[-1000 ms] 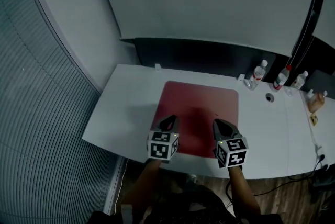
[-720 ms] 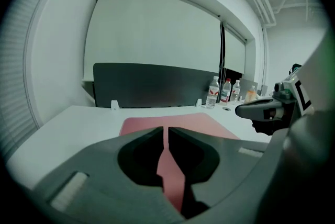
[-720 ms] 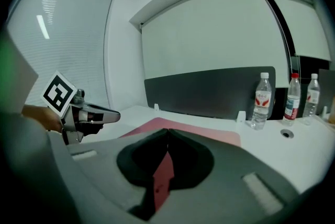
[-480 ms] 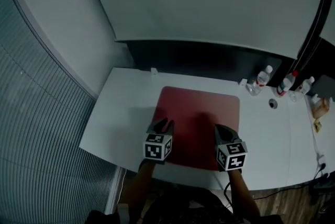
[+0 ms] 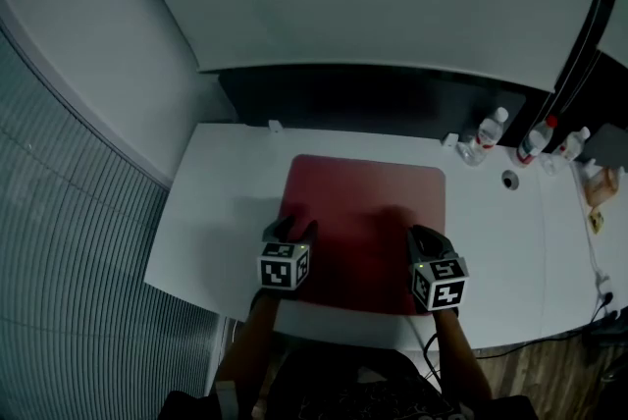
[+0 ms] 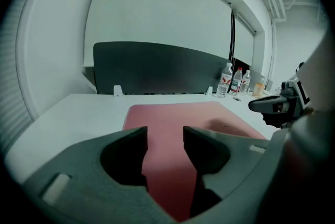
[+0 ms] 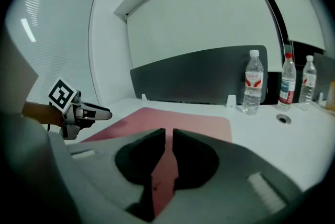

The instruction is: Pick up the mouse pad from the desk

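A dark red mouse pad [image 5: 365, 222] lies flat on the white desk [image 5: 211, 202]. My left gripper [image 5: 291, 229] hovers low over the pad's near left edge. Its jaws are opening, and between them only the pad's surface [image 6: 172, 113] shows, farther off. My right gripper [image 5: 423, 238] is over the near right part of the pad. Its jaws are just opening, with a narrow slit between the tips [image 7: 169, 136] and nothing in it. In the left gripper view, the right gripper [image 6: 272, 105] shows at the right. In the right gripper view, the left gripper [image 7: 78, 110] shows at the left.
A dark partition [image 5: 373, 99] runs along the desk's far edge. Three water bottles [image 5: 488, 135] stand at the far right beside a cable hole [image 5: 508, 180]. Window blinds [image 5: 69, 241] curve past the desk's left side. The desk's near edge lies just behind both grippers.
Both grippers have sunk toward the pad and drawn apart, the left one out to the pad's left edge. The left jaws have parted from shut to a clear gap.
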Demonstrator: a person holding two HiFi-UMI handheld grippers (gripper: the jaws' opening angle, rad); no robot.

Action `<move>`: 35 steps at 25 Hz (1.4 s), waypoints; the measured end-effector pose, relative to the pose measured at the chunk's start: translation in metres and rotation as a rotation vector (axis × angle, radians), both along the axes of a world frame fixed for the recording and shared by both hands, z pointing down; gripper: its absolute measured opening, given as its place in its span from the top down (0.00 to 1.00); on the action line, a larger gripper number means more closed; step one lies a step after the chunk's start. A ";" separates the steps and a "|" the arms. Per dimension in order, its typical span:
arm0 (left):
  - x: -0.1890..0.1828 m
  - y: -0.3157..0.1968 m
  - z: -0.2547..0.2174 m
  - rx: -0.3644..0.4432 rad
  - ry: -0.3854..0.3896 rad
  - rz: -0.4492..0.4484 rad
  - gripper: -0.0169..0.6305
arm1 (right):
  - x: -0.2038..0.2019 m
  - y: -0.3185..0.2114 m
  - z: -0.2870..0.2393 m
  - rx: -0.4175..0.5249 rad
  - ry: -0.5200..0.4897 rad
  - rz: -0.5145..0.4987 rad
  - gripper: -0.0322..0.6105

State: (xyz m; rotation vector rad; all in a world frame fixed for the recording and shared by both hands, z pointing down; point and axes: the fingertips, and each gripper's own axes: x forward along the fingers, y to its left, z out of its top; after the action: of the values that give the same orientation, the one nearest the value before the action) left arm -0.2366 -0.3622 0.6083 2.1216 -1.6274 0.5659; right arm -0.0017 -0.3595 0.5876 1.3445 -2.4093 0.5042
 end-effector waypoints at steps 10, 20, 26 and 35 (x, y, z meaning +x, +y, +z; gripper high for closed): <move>-0.017 -0.014 0.023 -0.074 -0.001 0.046 0.56 | 0.027 -0.005 0.029 -0.083 0.033 0.116 0.80; -0.028 -0.025 0.042 -0.135 0.004 0.113 0.40 | 0.047 -0.013 0.055 -0.167 0.070 0.202 0.65; -0.033 -0.032 0.056 -0.165 -0.001 0.131 0.37 | 0.058 -0.017 0.074 -0.221 0.079 0.235 0.57; -0.032 -0.041 0.065 -0.195 0.025 0.141 0.33 | 0.075 -0.022 0.089 -0.270 0.108 0.283 0.47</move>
State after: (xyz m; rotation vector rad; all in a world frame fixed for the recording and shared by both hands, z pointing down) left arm -0.2682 -0.4030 0.6734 2.0999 -1.3568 0.7089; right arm 0.0736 -0.3818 0.6765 1.5506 -1.9909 0.7779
